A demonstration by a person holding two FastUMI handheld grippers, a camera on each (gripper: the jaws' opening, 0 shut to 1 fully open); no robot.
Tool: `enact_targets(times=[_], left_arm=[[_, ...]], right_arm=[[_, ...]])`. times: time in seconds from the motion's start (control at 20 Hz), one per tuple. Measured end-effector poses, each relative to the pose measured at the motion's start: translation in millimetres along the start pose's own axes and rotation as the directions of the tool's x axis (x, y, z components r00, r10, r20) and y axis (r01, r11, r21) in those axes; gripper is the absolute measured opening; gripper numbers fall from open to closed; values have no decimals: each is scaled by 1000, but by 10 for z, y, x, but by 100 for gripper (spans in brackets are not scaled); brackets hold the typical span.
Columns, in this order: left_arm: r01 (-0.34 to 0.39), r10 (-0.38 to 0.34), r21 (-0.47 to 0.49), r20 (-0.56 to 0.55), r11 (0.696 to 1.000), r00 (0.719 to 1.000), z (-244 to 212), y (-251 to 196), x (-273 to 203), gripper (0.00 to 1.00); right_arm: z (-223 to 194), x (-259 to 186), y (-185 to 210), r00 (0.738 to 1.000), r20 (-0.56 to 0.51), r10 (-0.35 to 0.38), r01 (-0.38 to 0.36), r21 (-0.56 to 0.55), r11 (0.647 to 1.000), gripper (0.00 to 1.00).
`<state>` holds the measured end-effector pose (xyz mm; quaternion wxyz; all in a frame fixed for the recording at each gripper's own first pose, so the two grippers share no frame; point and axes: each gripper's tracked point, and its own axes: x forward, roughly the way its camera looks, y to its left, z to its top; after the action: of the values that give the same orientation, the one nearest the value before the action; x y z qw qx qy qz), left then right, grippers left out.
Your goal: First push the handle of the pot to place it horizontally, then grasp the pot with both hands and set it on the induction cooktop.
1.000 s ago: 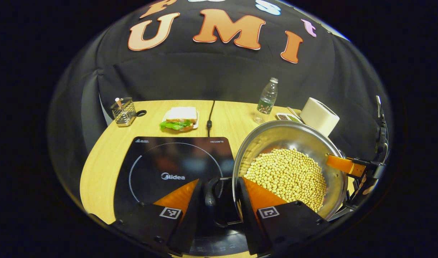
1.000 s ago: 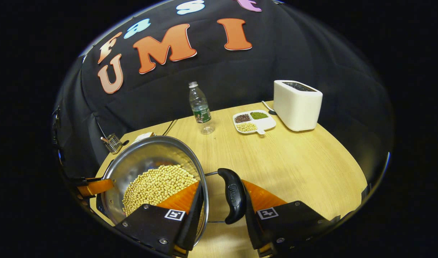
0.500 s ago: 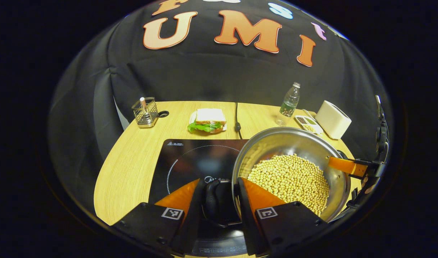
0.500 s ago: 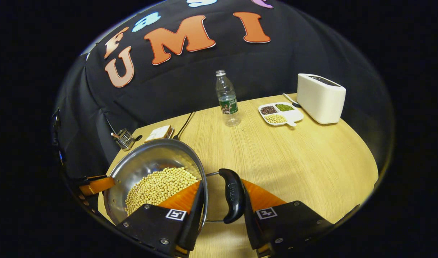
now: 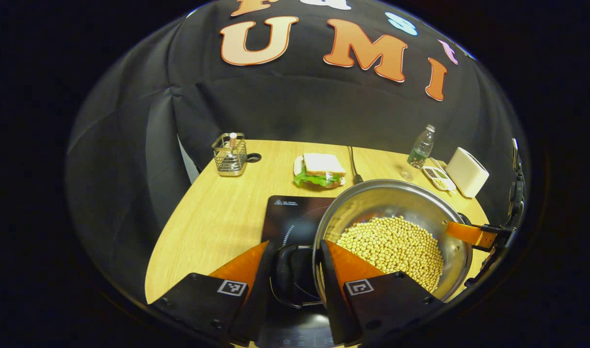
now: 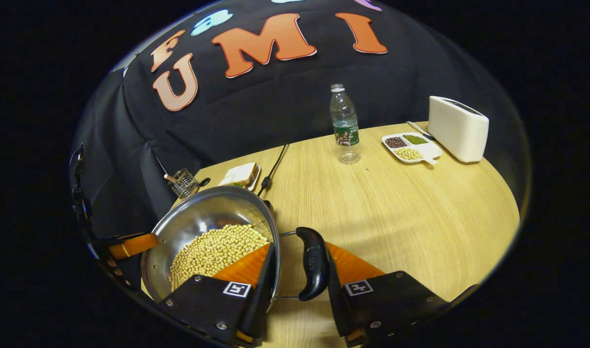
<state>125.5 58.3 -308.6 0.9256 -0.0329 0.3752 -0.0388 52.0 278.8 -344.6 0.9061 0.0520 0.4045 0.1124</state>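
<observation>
In the left gripper view, the left hand-held gripper (image 5: 295, 275) was closed on the pot's (image 5: 372, 203) side handle (image 5: 284, 275), with the pot over the cooktop (image 5: 290, 217). Full of beans (image 5: 391, 246), it looked heavy, and its shiny metal slippery.

In the right gripper view, the right hand-held gripper (image 6: 299, 275) squeezed the other handle (image 6: 313, 263), beside the worktop (image 6: 396, 212). Holding both handles seemed safest.

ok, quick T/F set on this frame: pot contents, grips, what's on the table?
1. The pot holds yellow beans. True.
2. The left gripper hangs open, away from the pot. False: it grips the pot's handle.
3. The right gripper grips the pot's other handle. True.
4. The water bottle lies on its side. False: it stands upright.
5. A sandwich sits behind the induction cooktop. True.
</observation>
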Motion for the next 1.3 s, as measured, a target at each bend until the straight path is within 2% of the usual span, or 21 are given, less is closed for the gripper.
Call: enact_targets(times=[0.1,0.15,0.2,0.5,0.6,0.75,0.85,1.0,1.3], left_arm=[[-9,9,6,12,1000,1000,39,144,33,60],[-13,13,10,17,1000,1000,70,215,32,58],[-17,17,14,26,1000,1000,118,251,86,60],[-12,11,6,78,1000,997,151,413,89,58],[-25,26,-18,78,1000,997,131,428,72,63],[-56,60,-46,102,997,993,208,452,-64,67],[-80,85,-33,169,996,982,355,454,-223,66],[-89,91,-23,246,996,965,552,347,-535,65],[-45,48,-18,339,999,940,817,-181,-1032,66]], right_arm=[[3,52,132,1000,13,-2,2,9,1000,56],[-8,67,188,1000,20,-4,4,12,1000,60],[-8,87,242,1000,29,-7,6,12,1000,56],[3,149,373,998,66,7,-8,10,1000,57],[-38,120,451,998,50,41,-41,17,999,61],[36,46,441,996,80,47,-47,-2,999,84],[86,-46,410,994,94,50,-50,-2,999,94],[150,-122,312,992,118,40,-40,-2,999,95],[318,-439,36,984,174,35,-34,-6,999,95]])
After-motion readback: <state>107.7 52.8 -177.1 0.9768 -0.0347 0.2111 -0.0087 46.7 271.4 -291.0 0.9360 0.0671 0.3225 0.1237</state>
